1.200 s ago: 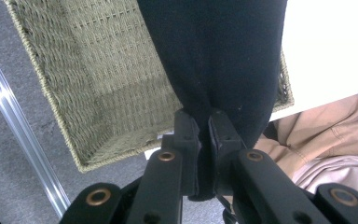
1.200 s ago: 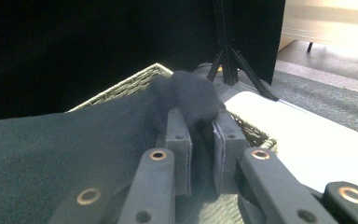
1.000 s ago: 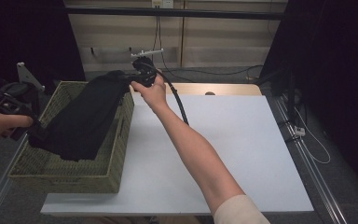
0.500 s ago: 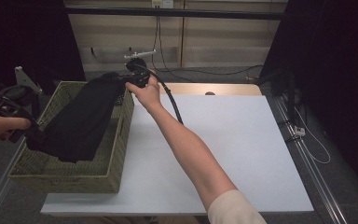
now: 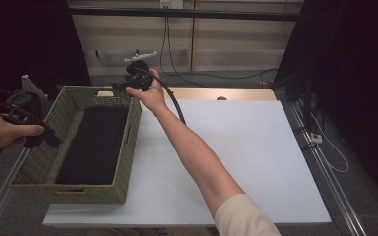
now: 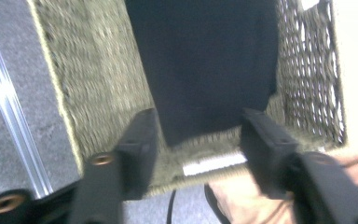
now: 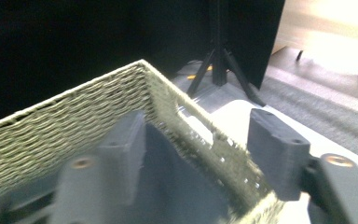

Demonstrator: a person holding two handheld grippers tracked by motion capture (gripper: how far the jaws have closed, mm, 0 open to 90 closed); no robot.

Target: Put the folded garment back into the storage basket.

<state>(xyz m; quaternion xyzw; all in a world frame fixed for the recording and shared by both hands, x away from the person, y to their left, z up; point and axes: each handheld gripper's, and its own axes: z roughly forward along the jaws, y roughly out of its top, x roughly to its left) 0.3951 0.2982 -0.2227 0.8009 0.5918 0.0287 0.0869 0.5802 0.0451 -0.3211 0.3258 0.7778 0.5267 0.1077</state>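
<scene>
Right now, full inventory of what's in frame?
basket: 1, olive woven, left part of table
cloth: 1, black, lying flat inside basket
table: 1, white top, centre
cables: several, black, floor behind table
tripod: 1, black, on floor beyond basket
left gripper: 1, black, jaws open over basket's near-left end, nothing between the pads
right gripper: 1, black, jaws open astride basket's far rim

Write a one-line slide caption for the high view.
Folded black cloth lies inside the woven green basket; both open grippers, left gripper and right gripper, hover at its ends.
</scene>
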